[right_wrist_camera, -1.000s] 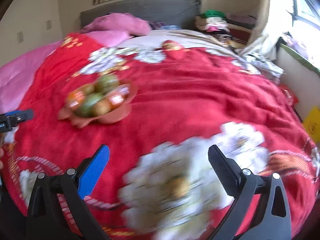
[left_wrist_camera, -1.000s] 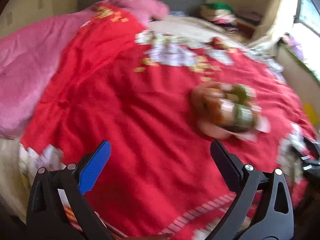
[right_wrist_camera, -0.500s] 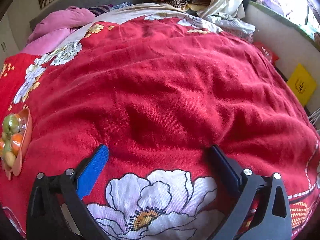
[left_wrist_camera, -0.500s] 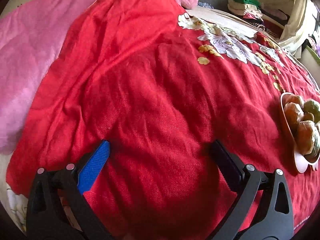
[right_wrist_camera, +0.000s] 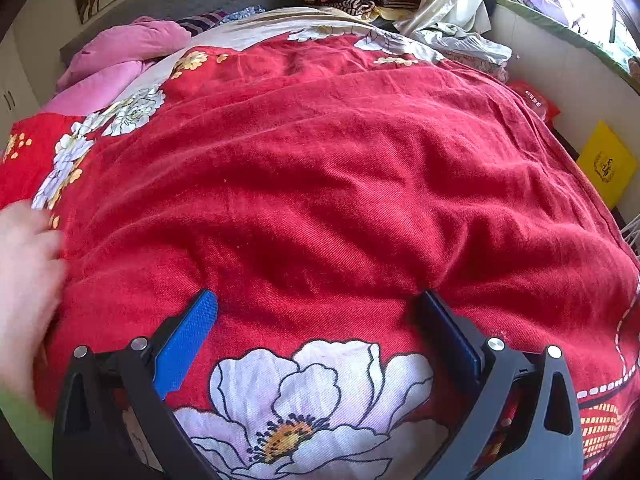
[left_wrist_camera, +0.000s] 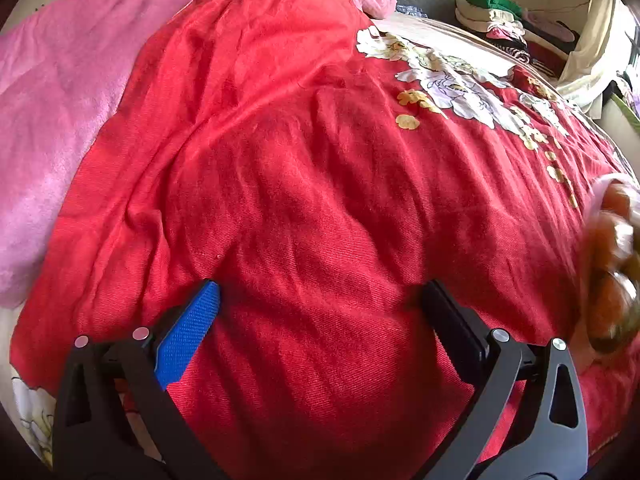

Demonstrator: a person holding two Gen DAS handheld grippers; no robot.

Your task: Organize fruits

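Note:
Both grippers rest low on a red flowered bedspread (left_wrist_camera: pixel 304 184). My left gripper (left_wrist_camera: pixel 320 296) is open, with only red cloth between its fingers. At the far right edge of the left wrist view, a plate of orange and green fruit (left_wrist_camera: pixel 612 264) shows as a blur, well right of the gripper. My right gripper (right_wrist_camera: pixel 318 304) is open too, above a large white printed flower (right_wrist_camera: pixel 304 400) on the bedspread (right_wrist_camera: pixel 340 184). A person's hand (right_wrist_camera: pixel 24 280), blurred, fills the left edge of the right wrist view. The fruit plate is out of sight there.
A pink blanket (left_wrist_camera: pixel 52 96) lies along the left side of the bed, with a pink pillow (right_wrist_camera: pixel 120 52) near the grey headboard. Folded clothes (left_wrist_camera: pixel 496 20) are piled at the back right. A yellow bag (right_wrist_camera: pixel 606 162) stands on the floor beside the bed's right edge.
Both grippers have dropped onto the bed and stopped. The fruit plate slid to the right edge of the left view and left the right view, where a hand has come in.

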